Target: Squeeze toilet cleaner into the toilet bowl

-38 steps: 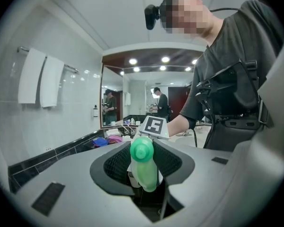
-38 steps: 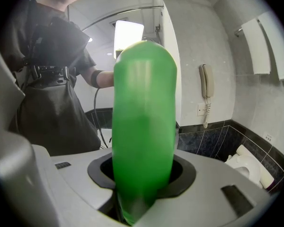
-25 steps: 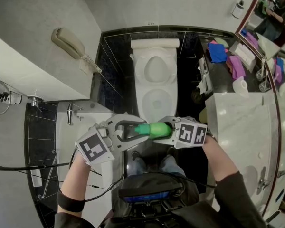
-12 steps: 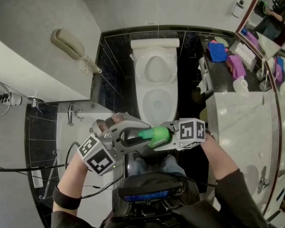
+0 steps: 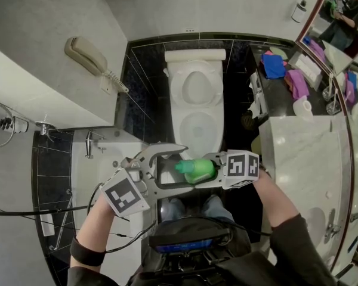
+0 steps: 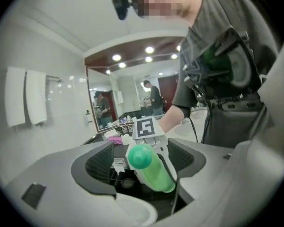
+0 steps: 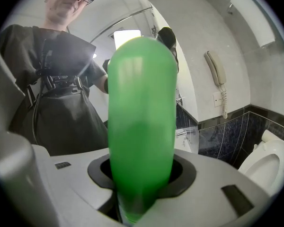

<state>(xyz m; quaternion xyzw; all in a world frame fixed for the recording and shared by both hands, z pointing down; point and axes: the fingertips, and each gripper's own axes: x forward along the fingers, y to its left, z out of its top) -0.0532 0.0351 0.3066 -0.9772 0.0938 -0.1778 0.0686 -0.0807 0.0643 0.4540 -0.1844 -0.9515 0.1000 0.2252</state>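
- The white ceramic toilet (image 5: 196,109) stands with its seat down and its bowl open, beyond both sets of jaws and well apart from them.
- The left gripper (image 5: 179,168), grey plastic with a marker cube, has just been opening. Its jaws now stand spread wide on either side of the bottle's cap end. In the left gripper view (image 6: 141,162) both dark pads are clear of the bottle, with a gap on each side.
- The right gripper (image 5: 206,171) faces it from the other side, jaws pinched on the bottle's body near the base. In the right gripper view (image 7: 141,183) the green wall fills the space between the pads.
- The green plastic squeeze bottle (image 5: 197,170) lies roughly level between the two grippers, short of the bowl. It looks light, thin-walled and glossy, so it should give under pressure and may slide in a loose grip. The mid-body, across the wider sides, seems the best place to hold it.
- The rounded green cap (image 6: 141,156) still appears to be on, centred between the open left jaws. It is stiffer than the body and best taken by its sides.
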